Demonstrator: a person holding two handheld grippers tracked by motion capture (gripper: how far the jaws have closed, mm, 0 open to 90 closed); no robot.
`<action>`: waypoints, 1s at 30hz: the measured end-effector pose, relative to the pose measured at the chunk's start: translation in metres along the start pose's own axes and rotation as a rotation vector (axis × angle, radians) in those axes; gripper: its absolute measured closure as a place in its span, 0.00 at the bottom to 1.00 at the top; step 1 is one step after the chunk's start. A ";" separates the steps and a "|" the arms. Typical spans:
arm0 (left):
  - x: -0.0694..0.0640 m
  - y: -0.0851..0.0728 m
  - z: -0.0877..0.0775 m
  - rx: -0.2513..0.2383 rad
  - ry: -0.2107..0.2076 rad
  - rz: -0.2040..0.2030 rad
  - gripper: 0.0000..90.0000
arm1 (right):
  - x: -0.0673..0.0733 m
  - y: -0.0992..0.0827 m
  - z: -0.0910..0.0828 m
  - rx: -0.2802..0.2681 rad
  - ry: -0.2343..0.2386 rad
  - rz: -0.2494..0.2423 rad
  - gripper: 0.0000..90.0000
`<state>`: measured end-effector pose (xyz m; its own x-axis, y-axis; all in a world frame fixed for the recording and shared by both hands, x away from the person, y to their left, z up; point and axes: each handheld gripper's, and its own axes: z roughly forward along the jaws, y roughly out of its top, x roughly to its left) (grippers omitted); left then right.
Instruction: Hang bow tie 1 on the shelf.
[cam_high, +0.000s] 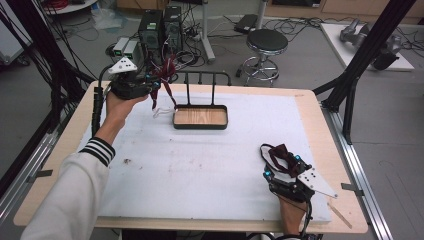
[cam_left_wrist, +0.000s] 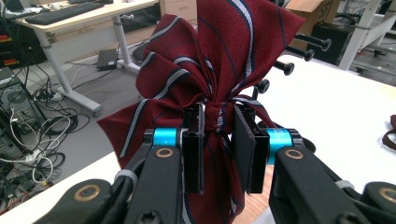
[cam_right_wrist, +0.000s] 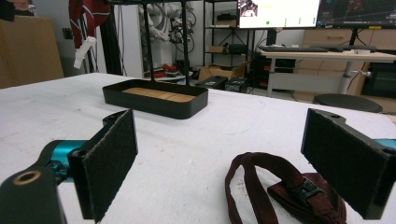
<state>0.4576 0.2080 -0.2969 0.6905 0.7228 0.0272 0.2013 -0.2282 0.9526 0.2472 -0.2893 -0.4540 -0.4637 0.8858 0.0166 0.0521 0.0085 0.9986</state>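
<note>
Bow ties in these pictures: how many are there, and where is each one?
2. One striped red bow tie is clamped at its knot in the left gripper, near the rack. One dark red bow tie lies on the table before the right gripper.

The left gripper is glossy black with brass-ringed screws and cyan cylinders; the sleeve is white, cuff striped black.

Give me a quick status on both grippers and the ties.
Left gripper shut on striped tie, raised beside rack. Right gripper open over dark strap. Nothing blocking.
</note>
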 end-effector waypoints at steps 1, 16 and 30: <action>0.000 0.000 0.000 0.000 0.000 0.000 0.83 | 0.000 0.000 0.000 0.000 0.000 0.000 0.11; 0.003 0.011 0.018 -0.031 0.010 -0.023 0.83 | -0.001 0.000 0.000 -0.005 0.001 0.004 0.11; 0.009 0.015 0.032 -0.063 0.063 -0.054 0.83 | -0.001 0.000 -0.001 -0.012 -0.001 0.008 0.11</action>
<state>0.4890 0.1905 -0.2918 0.6344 0.7730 -0.0072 0.1910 -0.1477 0.9704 0.2468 -0.2901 -0.4543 -0.4621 0.8865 0.0242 0.0448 -0.0040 0.9990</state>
